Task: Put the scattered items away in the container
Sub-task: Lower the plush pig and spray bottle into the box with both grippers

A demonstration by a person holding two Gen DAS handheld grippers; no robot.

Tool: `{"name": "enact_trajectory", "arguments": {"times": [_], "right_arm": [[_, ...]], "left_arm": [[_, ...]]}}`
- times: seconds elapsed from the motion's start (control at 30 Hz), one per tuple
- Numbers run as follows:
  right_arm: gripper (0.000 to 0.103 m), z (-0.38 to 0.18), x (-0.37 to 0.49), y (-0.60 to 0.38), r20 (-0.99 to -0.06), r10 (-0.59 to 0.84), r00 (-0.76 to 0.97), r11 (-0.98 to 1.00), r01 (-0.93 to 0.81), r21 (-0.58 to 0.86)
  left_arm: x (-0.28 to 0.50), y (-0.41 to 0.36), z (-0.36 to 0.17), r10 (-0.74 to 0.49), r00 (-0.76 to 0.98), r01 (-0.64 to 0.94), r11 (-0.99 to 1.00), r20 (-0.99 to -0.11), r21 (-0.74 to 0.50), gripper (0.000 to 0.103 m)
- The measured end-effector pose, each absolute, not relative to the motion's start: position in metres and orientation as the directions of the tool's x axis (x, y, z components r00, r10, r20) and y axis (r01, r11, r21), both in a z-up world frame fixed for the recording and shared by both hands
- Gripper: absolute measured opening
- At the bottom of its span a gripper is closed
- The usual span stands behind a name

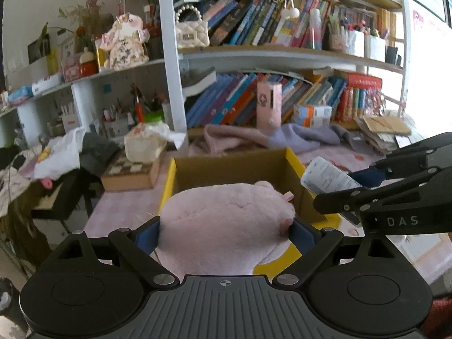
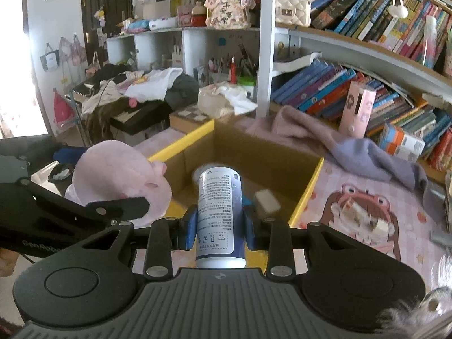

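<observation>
Your left gripper [image 1: 226,231]: clamped on pink plush [image 1: 226,220], held over the box's near rim.
Your right gripper [image 2: 219,226]: clamped on bottle [image 2: 217,212], long axis pointing ahead into box [image 2: 308,189]; equally near.
Box: straight ahead, open; small white block [image 2: 267,200] inside.
Writing: bottle print too small; "DAS" on your right gripper.
</observation>
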State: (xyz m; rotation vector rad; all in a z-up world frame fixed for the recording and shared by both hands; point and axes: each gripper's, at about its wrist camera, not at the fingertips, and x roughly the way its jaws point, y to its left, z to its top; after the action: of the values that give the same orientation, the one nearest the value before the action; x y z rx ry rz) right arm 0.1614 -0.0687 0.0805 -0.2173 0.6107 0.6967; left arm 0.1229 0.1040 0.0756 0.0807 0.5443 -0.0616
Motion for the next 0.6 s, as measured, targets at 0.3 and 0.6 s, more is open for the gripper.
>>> {"name": "enact_trajectory", "arguments": {"times": [0.3,0.6], "right_arm": [[0.03,0.067,0.229,-0.05,-0.619,0.51,0.597,0.743,-0.668,-0.033],[0.03,0.035,0.312,-0.013,-0.7,0.473,0.535,0.715,-0.698,-0.051]], "left_arm": [[0.195,0.109,0.064,-0.044,0.837,0.1,0.992,-0.546,0.074,0.094],[0.253,0.098,0.02,-0.081,0.74,0.196,0.976,-0.668,0.099,0.094]]}}
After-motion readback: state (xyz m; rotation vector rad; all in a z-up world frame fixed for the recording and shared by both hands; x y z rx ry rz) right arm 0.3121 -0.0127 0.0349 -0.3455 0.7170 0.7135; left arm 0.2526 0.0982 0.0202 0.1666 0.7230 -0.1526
